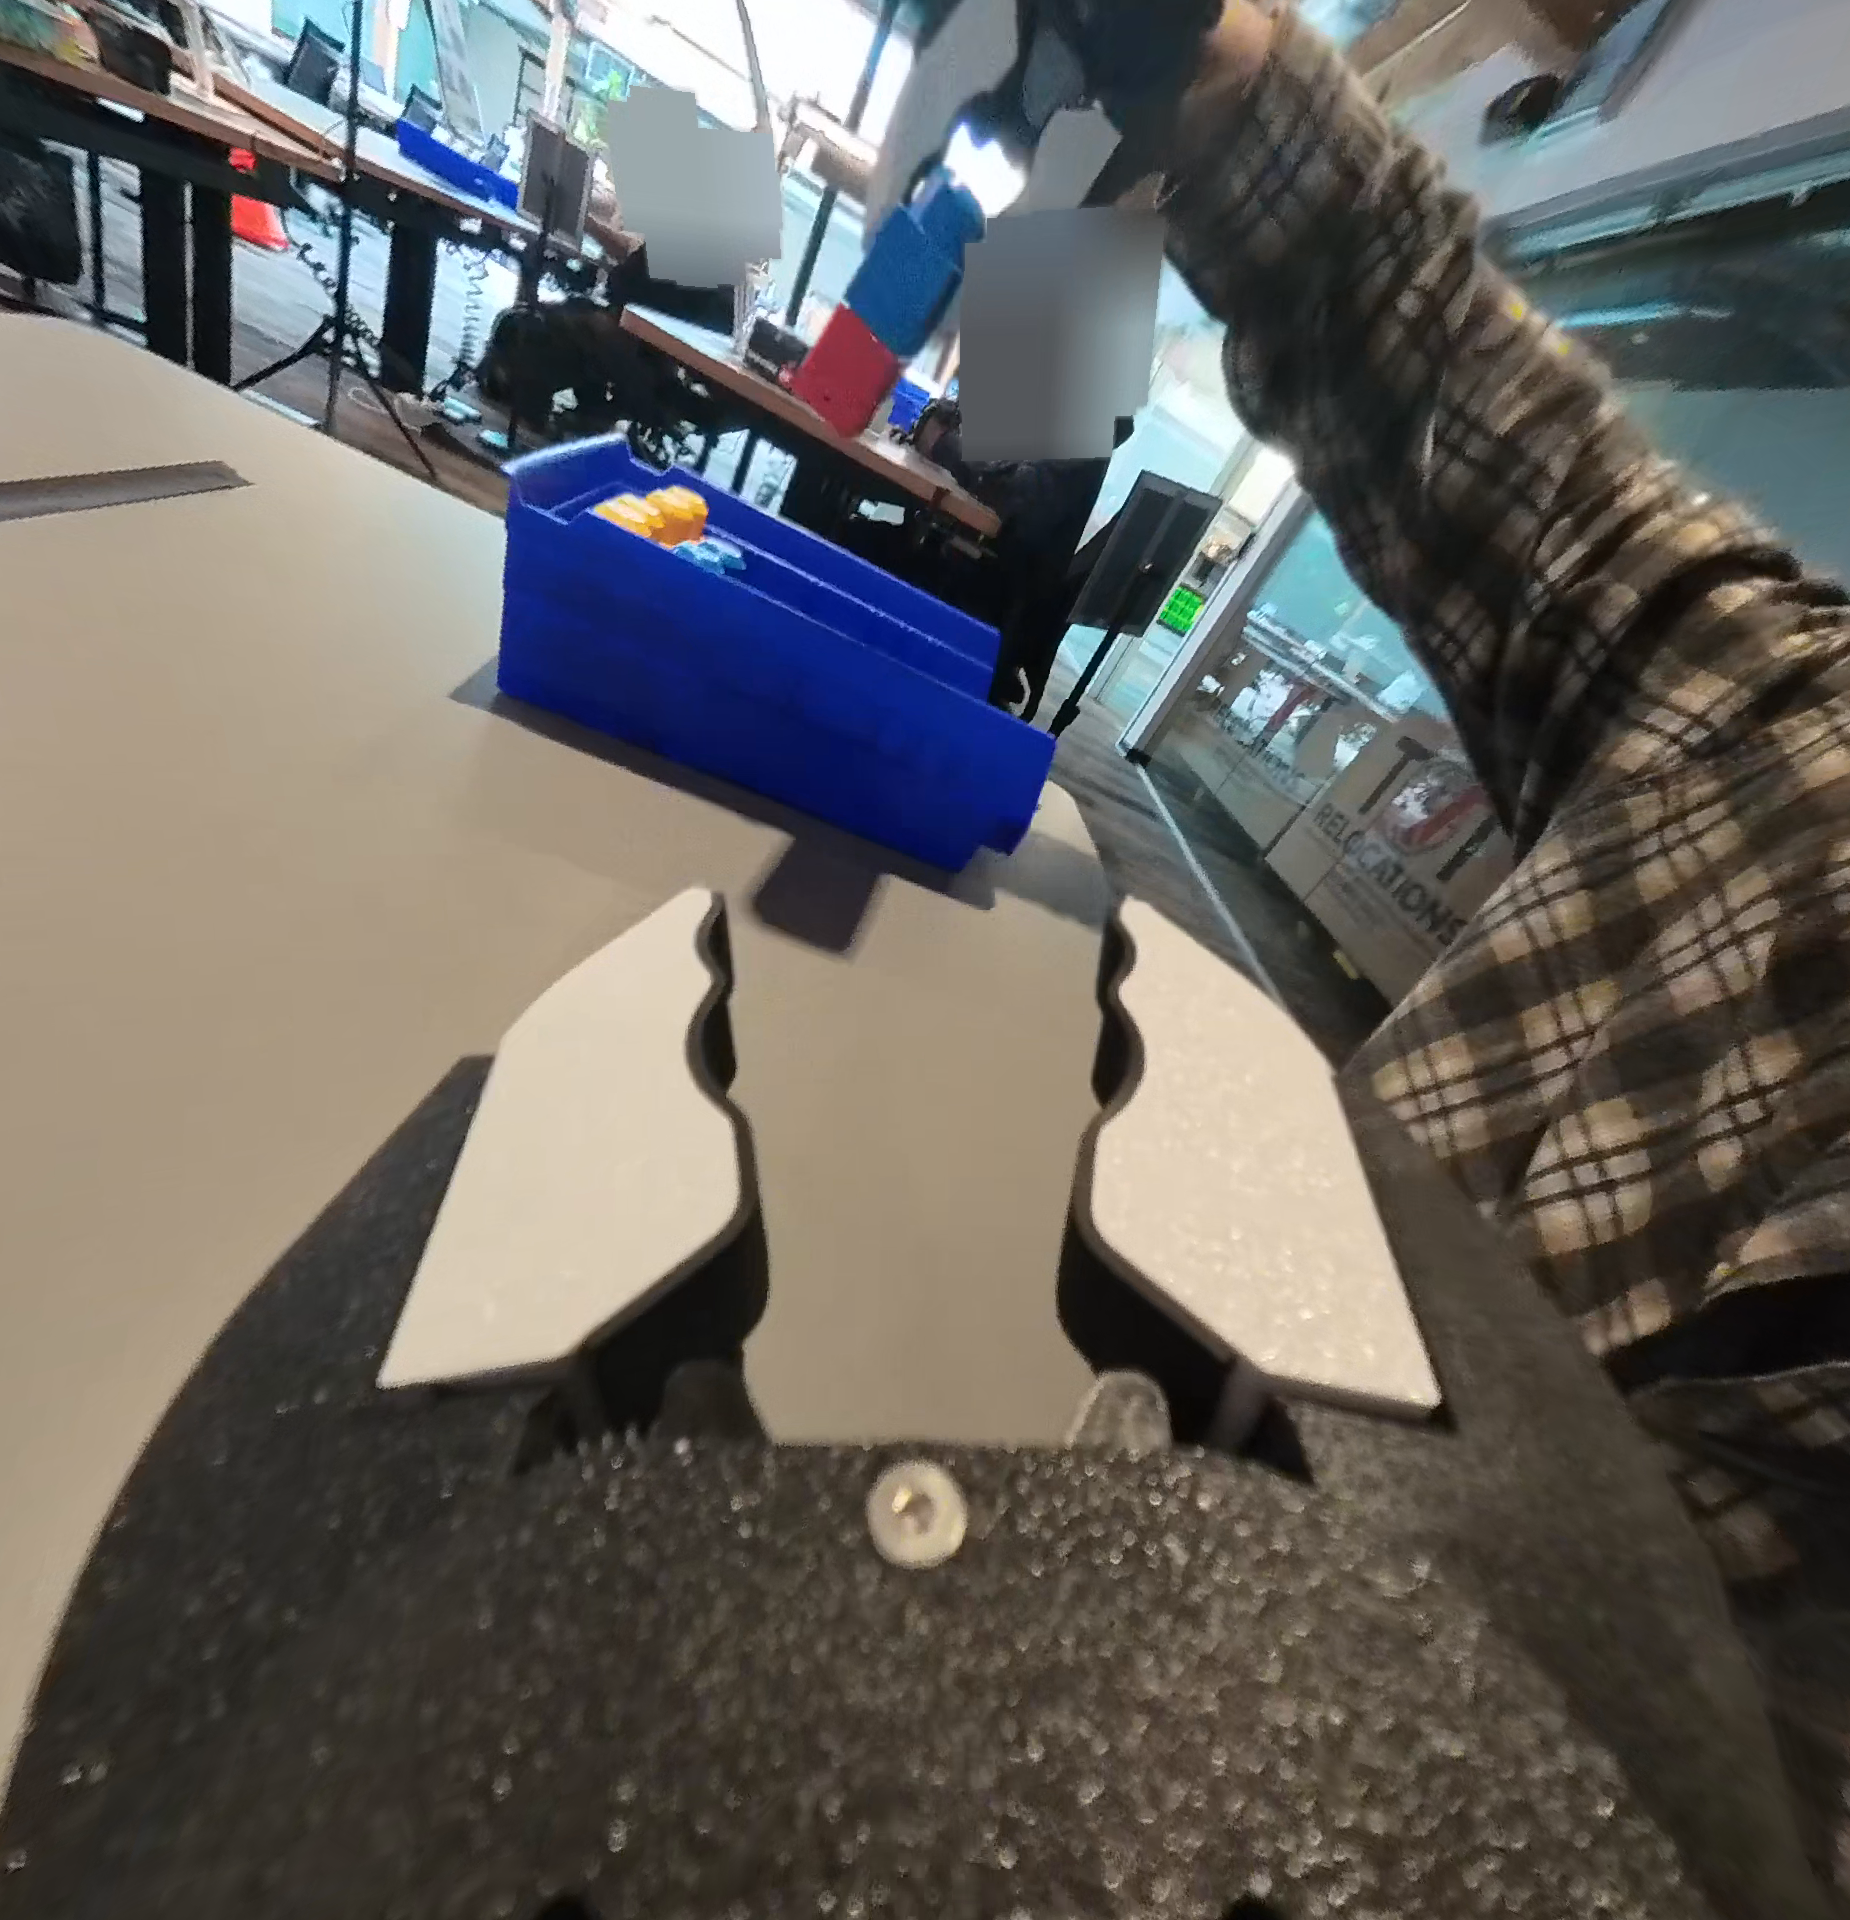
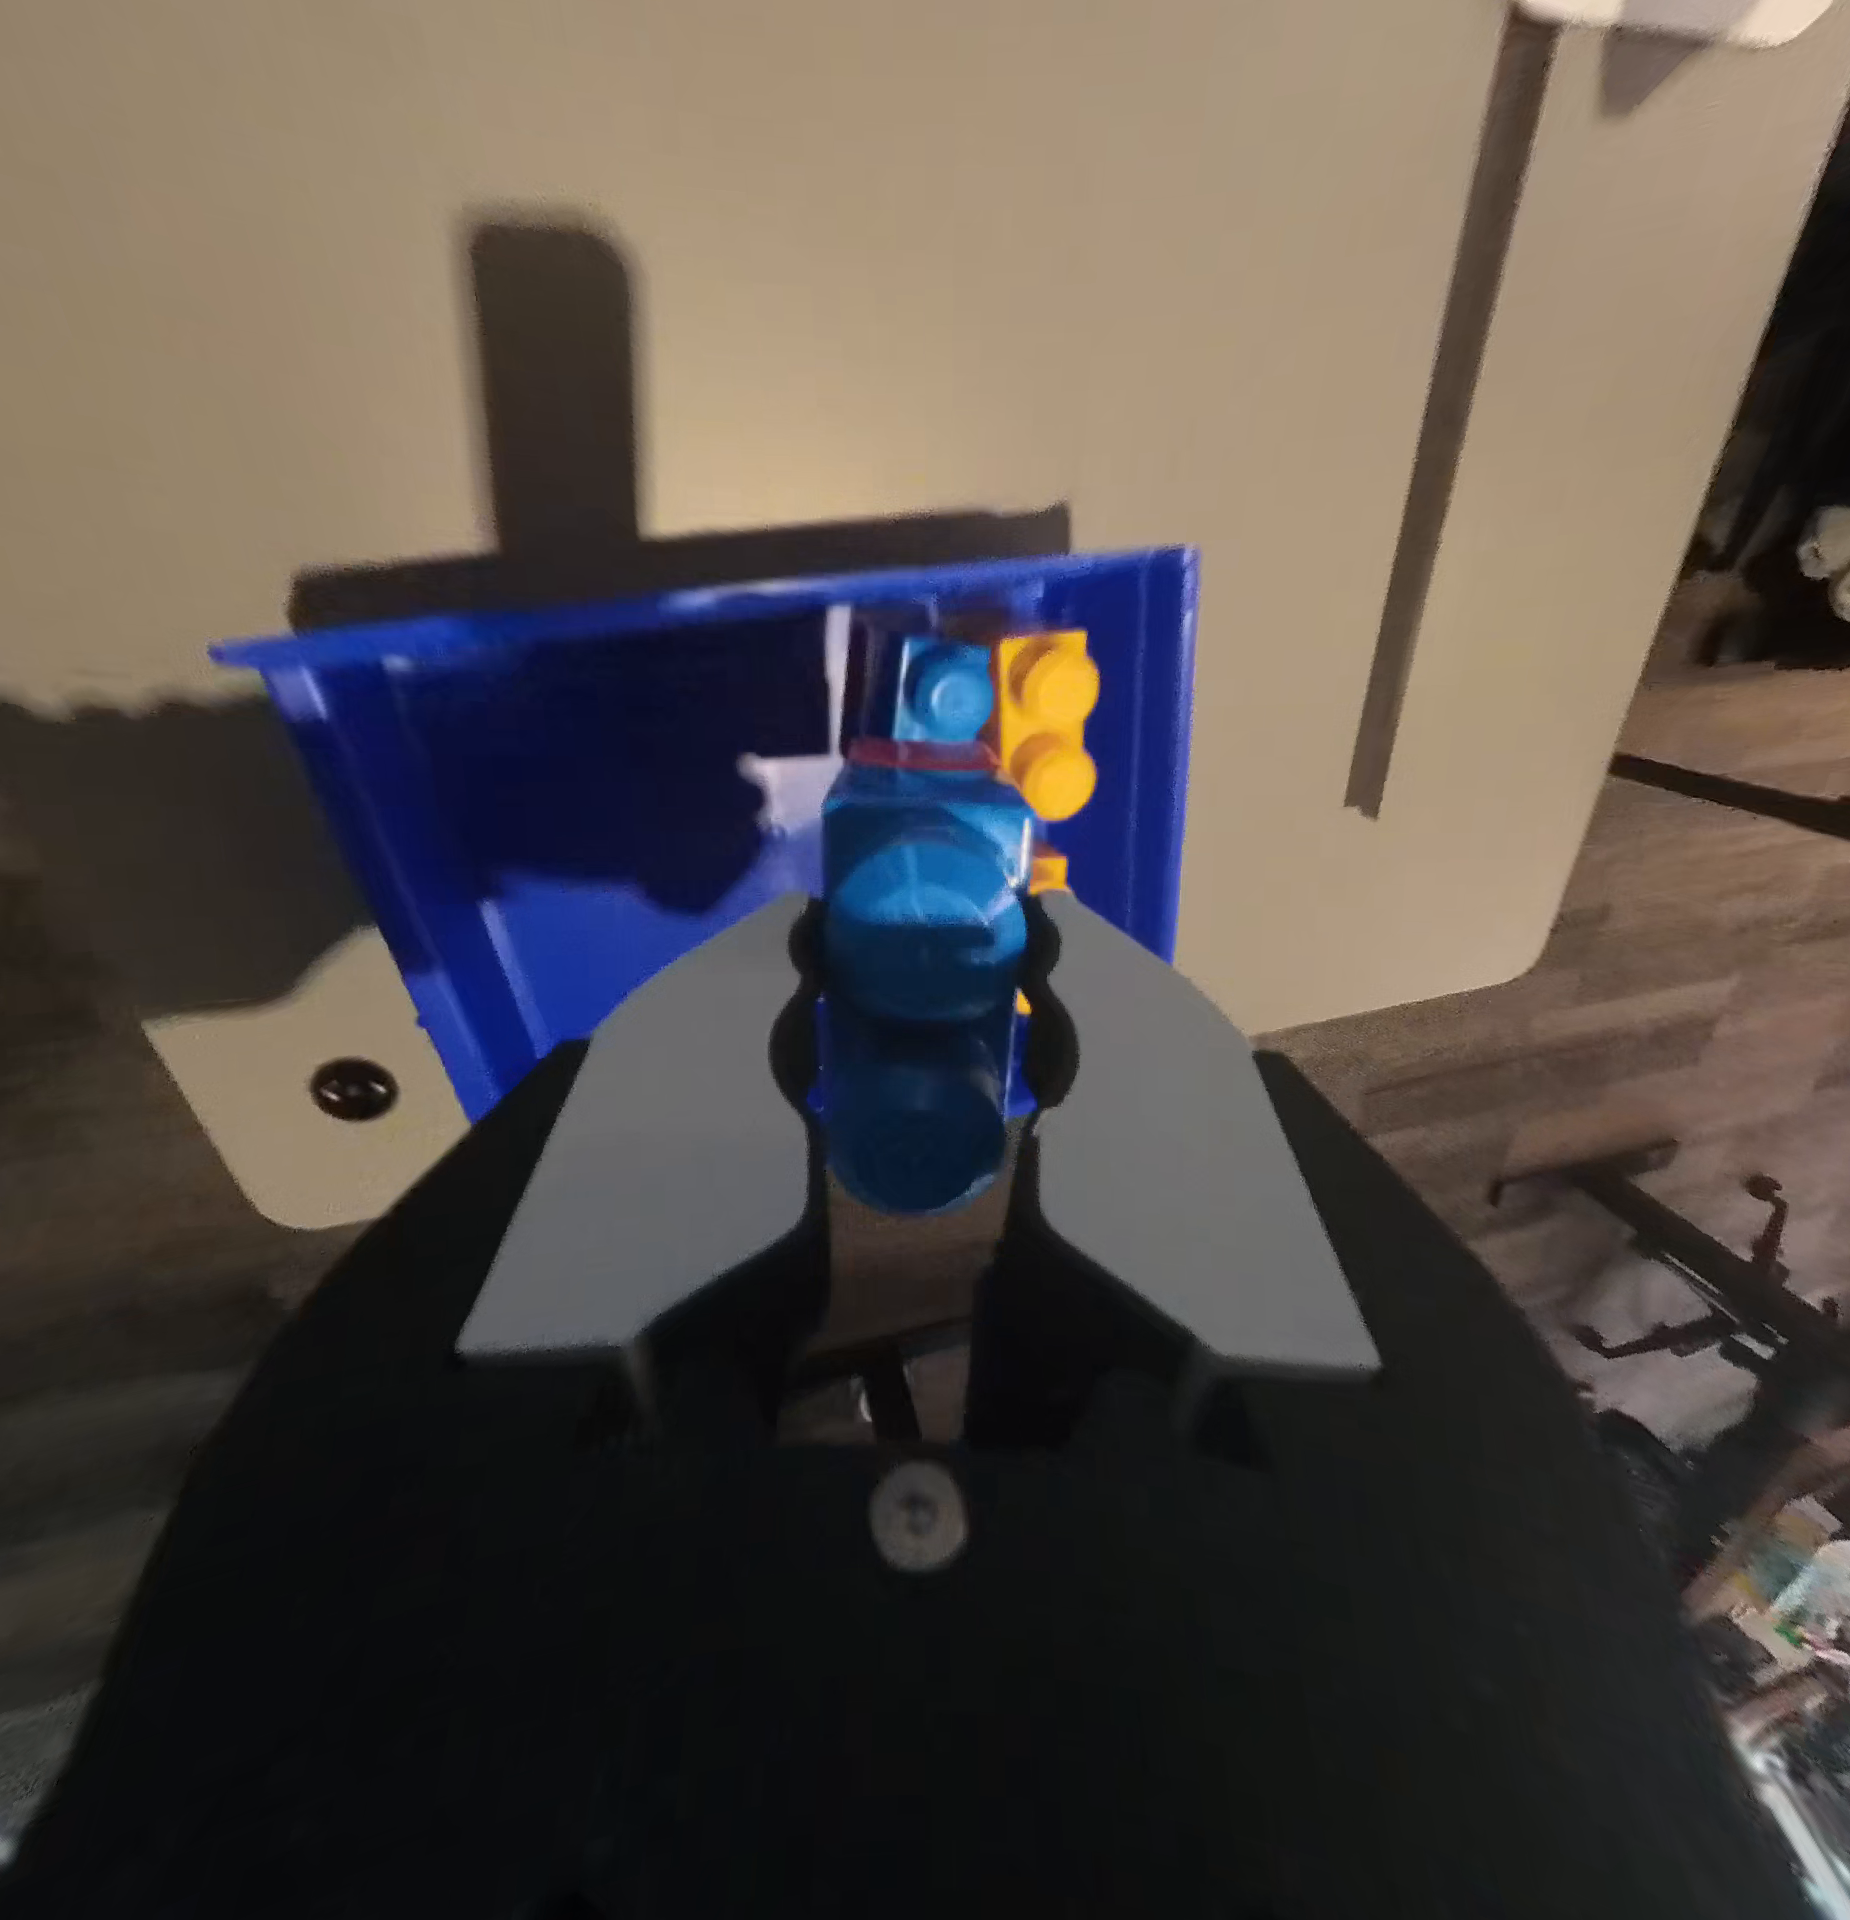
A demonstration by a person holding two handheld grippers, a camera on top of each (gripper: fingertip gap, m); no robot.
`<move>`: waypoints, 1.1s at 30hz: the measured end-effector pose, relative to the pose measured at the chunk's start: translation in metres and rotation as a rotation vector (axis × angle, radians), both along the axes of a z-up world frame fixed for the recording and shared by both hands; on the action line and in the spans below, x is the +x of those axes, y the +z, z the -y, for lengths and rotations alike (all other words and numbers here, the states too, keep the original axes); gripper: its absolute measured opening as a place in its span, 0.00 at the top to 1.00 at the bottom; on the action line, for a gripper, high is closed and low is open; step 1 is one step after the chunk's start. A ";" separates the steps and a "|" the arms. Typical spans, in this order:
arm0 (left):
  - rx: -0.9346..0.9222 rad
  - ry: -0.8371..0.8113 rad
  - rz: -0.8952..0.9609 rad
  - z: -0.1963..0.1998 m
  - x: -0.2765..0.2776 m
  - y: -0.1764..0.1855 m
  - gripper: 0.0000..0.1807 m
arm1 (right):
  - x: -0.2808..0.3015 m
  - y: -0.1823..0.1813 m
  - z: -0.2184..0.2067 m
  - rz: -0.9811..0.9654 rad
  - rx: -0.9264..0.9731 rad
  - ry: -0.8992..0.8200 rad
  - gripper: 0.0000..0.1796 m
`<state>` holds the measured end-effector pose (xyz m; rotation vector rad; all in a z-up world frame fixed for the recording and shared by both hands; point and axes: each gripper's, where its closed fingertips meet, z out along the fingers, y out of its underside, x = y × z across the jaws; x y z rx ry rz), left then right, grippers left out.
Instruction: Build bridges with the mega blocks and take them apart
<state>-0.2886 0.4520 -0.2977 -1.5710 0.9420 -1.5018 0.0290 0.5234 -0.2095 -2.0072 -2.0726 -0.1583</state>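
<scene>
Dismantling step, we judge: our right claw (image 2: 921,997) is pinching a blue block (image 2: 916,1039) with a red block (image 1: 846,372) attached, directly above the blue bin (image 2: 630,790). Our left claw (image 1: 916,935) is hanging spread, empty. Next: releasing over the orange blocks (image 2: 1046,717) ahead.

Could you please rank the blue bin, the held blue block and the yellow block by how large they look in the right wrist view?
1. Blue bin
2. Blue block, enlarged by nearness, clamped in the right gripper
3. Yellow block, in the bin
</scene>
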 end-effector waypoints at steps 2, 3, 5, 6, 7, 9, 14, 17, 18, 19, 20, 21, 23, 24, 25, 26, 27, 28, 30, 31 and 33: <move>0.009 0.004 -0.014 0.000 0.002 -0.005 0.64 | 0.018 -0.023 0.003 -0.006 -0.021 0.009 0.80; 0.007 0.000 -0.014 0.000 0.004 -0.006 0.65 | 0.025 -0.035 0.004 -0.004 -0.037 0.002 0.80; 0.008 0.003 -0.021 0.000 0.006 -0.010 0.65 | 0.039 -0.058 0.002 -0.003 -0.069 -0.017 0.80; 0.012 0.006 -0.027 0.000 0.007 -0.011 0.66 | 0.045 -0.069 0.001 -0.002 -0.086 -0.027 0.80; 0.013 0.006 -0.035 0.000 0.007 -0.014 0.66 | 0.051 -0.080 -0.001 0.003 -0.098 -0.036 0.80; 0.014 0.003 -0.053 0.001 0.008 -0.018 0.67 | 0.062 -0.098 -0.004 0.013 -0.116 -0.043 0.80; 0.007 -0.011 -0.072 0.002 0.011 -0.024 0.68 | 0.073 -0.130 -0.015 0.000 -0.153 -0.053 0.80; 0.008 -0.014 -0.085 0.002 0.012 -0.027 0.68 | 0.074 -0.144 -0.021 -0.004 -0.169 -0.044 0.80; 0.007 -0.018 -0.087 0.002 0.012 -0.028 0.69 | 0.073 -0.147 -0.023 -0.013 -0.175 -0.038 0.80; 0.006 -0.021 -0.089 0.003 0.012 -0.028 0.69 | 0.073 -0.151 -0.025 -0.016 -0.181 -0.037 0.80; 0.005 -0.023 -0.091 0.003 0.013 -0.029 0.69 | 0.073 -0.155 -0.027 -0.019 -0.185 -0.035 0.80; 0.003 -0.026 -0.092 0.003 0.013 -0.029 0.69 | 0.073 -0.158 -0.029 -0.026 -0.192 -0.030 0.80; -0.001 -0.034 -0.095 0.004 0.014 -0.030 0.69 | 0.073 -0.165 -0.030 -0.038 -0.210 -0.028 0.80; -0.001 -0.037 -0.097 0.005 0.015 -0.030 0.69 | 0.074 -0.169 -0.030 -0.036 -0.215 -0.028 0.80; 0.000 -0.040 -0.097 0.006 0.015 -0.030 0.69 | 0.074 -0.170 -0.031 -0.043 -0.214 -0.026 0.80; -0.001 -0.045 -0.097 0.007 0.016 -0.030 0.69 | 0.072 -0.170 -0.032 -0.063 -0.209 -0.027 0.80; -0.001 -0.051 -0.098 0.007 0.017 -0.030 0.69 | 0.072 -0.170 -0.033 -0.074 -0.208 -0.031 0.80; 0.000 -0.053 -0.100 0.008 0.017 -0.031 0.69 | 0.072 -0.170 -0.033 -0.078 -0.204 -0.033 0.80; -0.002 -0.054 -0.100 0.008 0.018 -0.031 0.69 | 0.073 -0.167 -0.037 -0.078 -0.168 -0.035 0.77; -0.004 -0.054 -0.097 0.008 0.018 -0.031 0.69 | 0.072 -0.164 -0.037 -0.088 -0.157 -0.039 0.73; -0.007 -0.051 -0.090 0.007 0.017 -0.030 0.68 | 0.072 -0.156 -0.037 -0.089 -0.140 -0.056 0.66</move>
